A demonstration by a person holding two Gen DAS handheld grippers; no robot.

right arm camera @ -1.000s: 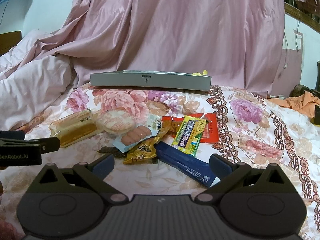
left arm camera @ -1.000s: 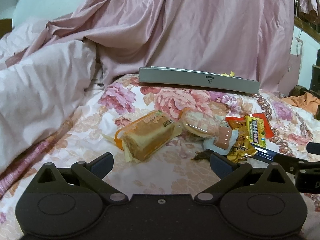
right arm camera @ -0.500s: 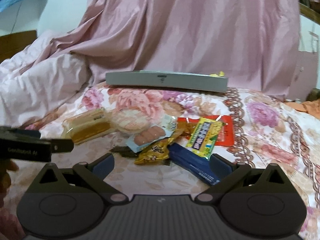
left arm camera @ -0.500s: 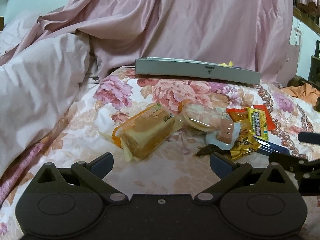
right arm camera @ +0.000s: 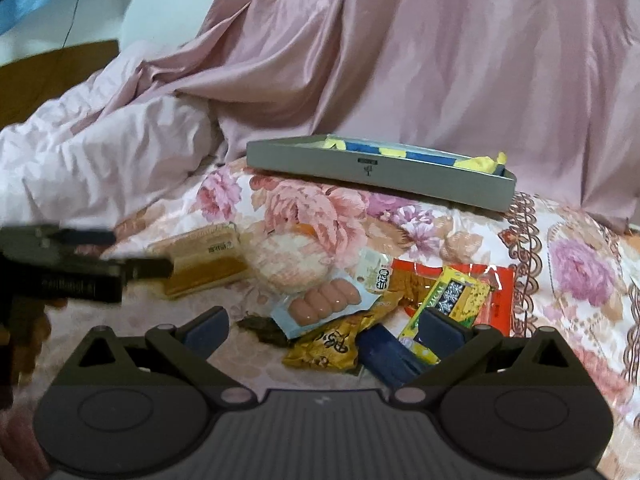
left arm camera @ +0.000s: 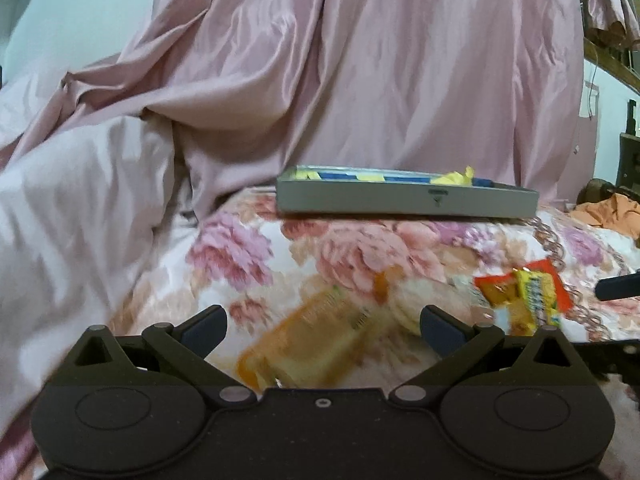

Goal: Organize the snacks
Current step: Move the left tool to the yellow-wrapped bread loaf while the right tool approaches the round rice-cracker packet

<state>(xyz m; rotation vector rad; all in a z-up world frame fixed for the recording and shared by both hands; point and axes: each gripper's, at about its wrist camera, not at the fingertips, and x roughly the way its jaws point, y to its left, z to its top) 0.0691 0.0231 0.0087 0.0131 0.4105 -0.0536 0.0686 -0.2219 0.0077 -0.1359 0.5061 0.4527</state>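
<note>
In the left wrist view the left gripper [left arm camera: 323, 326] stands wide open with nothing between its fingers, low over the blurred orange-wrapped cake [left arm camera: 308, 344] that lies on the floral bedspread [left arm camera: 240, 256]; the likely step is to take this packet, and it would go best by closing across the short width of the soft wrapper, gently, since the crinkly film would slip and the sponge inside would crush; the grey tray [left arm camera: 404, 200] waits well beyond on the bedspread, against the pink satin drape [left arm camera: 400, 60], with blue and yellow packets already showing over its low, rigid wall. In the right wrist view the right gripper [right arm camera: 323, 328] is likewise spread wide and empty, poised above the heap; a glossy sausage pack [right arm camera: 320, 304], a gold foil packet [right arm camera: 336, 346], a dark blue bar [right arm camera: 384, 354] and a yellow-green packet [right arm camera: 452, 300] overlap there on a flat red packet [right arm camera: 500, 280], so any pick should take the top one first; the left gripper appears at the left edge, blurred, just beside the cake; the tray sits slightly tilted on the yielding bedding, well apart from the heap.
</note>
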